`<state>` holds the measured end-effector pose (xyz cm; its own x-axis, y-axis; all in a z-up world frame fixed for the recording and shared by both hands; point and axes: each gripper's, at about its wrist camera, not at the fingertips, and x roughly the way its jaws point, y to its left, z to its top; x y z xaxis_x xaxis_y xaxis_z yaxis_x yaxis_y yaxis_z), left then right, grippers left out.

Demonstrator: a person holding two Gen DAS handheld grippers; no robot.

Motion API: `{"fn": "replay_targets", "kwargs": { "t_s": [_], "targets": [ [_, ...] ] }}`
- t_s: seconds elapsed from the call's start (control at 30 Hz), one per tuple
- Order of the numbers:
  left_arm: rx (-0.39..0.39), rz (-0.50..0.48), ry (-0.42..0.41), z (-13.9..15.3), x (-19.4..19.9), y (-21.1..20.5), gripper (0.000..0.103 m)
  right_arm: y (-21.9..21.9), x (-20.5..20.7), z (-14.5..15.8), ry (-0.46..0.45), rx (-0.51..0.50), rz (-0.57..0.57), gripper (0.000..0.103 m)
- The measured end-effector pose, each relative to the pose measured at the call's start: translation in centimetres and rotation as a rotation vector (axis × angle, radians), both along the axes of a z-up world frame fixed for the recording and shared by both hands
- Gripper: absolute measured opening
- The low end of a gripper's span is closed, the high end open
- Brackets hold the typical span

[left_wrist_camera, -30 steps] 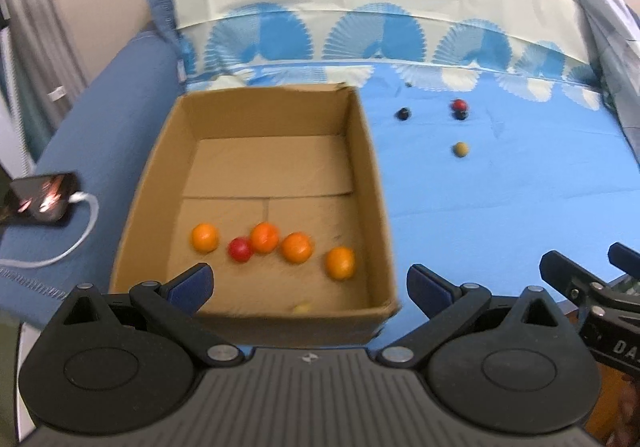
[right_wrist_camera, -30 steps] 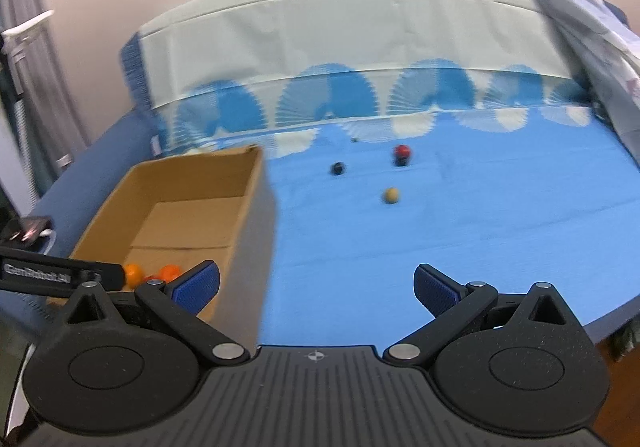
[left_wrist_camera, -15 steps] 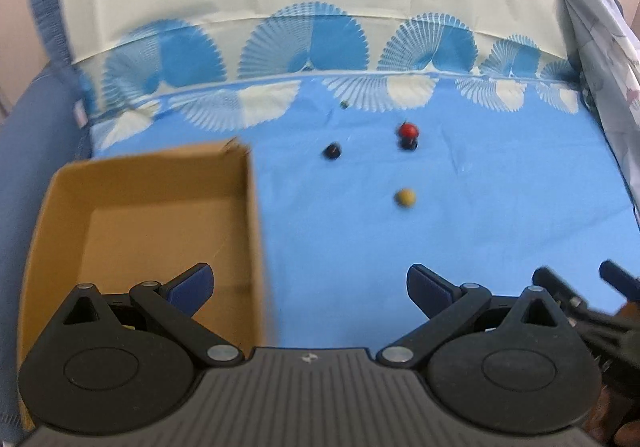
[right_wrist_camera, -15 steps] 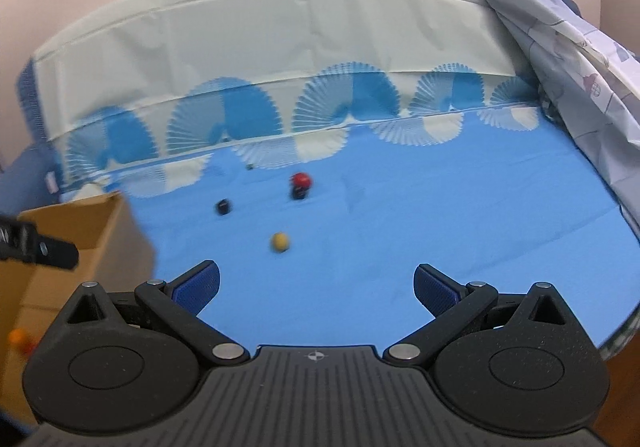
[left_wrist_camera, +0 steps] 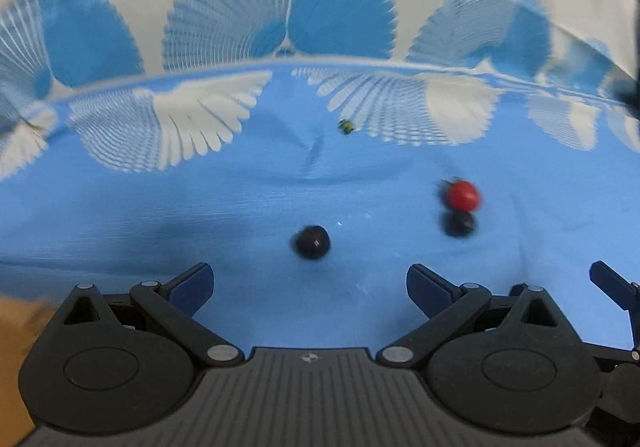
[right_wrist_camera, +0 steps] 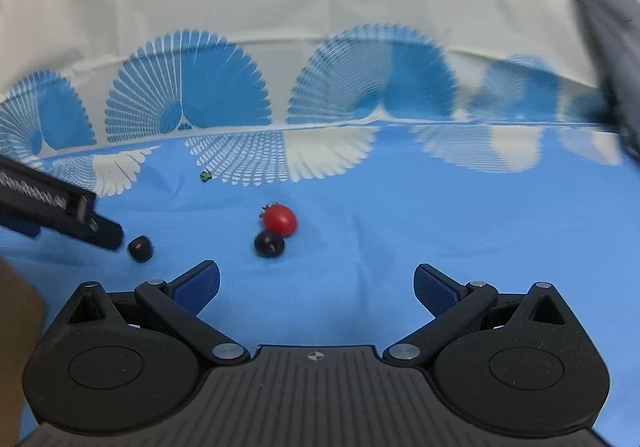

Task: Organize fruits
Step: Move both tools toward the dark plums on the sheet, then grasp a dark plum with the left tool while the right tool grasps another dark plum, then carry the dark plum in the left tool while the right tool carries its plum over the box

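Both claws, left gripper and right gripper, hang released above the blue sheet; a dark berry lies just ahead of the left one.

**Fruit scattered on the blue sheet**

The bed, under a blue fan-patterned sheet, carries a red tomato mid-frame touching a dark berry. Another dark berry lies lower left, and a green scrap above.

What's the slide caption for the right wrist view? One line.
Open right tongs approach a red cherry tomato touching a dark grape on blue cloth.
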<state>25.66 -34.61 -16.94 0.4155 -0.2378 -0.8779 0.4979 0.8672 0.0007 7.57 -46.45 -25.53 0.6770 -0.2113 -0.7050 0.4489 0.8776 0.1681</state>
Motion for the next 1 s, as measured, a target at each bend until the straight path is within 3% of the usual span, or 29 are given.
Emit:
{"fn": "replay_targets", "kwargs": {
  "t_s": [0.27,0.4,0.43,0.47,0.5,0.53,0.57,0.73,1.0],
  "targets": [
    [0.063,0.019,0.021,-5.3,3.5,-2.4,0.103,-0.9,6.5,-5.8,0.071,0.016,0.012,0.102],
    [0.070,0.035,0.076,-6.1,4.1,-2.0,0.103,-0.1,6.9,-6.2,0.045,-0.066,0.048,0.102],
    [0.065,0.033,0.074,-6.0,4.1,-1.9,0.094,-0.1,6.7,-6.1,0.036,-0.056,0.063,0.097],
    [0.053,0.037,0.065,-5.7,4.0,-1.7,0.085,0.0,6.5,-5.9,0.022,-0.046,0.086,0.081],
    [0.051,0.039,0.043,-5.3,3.7,-1.6,0.063,0.4,6.2,-5.5,0.012,-0.060,0.105,0.069],
    [0.041,0.026,0.034,-4.8,3.5,-1.4,0.048,0.8,6.0,-5.2,0.016,-0.082,0.122,0.045],
    [0.024,0.011,0.049,-4.6,3.3,-1.4,0.026,1.2,5.9,-5.0,0.024,-0.091,0.138,0.028],
    [0.012,0.010,0.056,-3.2,2.2,-0.8,0.026,1.3,4.7,-4.0,0.032,-0.074,0.113,0.027],
    [-0.080,-0.039,0.002,3.0,-2.5,2.5,0.026,-0.3,-2.1,1.2,-0.012,-0.051,-0.020,0.027]
  ]
}}
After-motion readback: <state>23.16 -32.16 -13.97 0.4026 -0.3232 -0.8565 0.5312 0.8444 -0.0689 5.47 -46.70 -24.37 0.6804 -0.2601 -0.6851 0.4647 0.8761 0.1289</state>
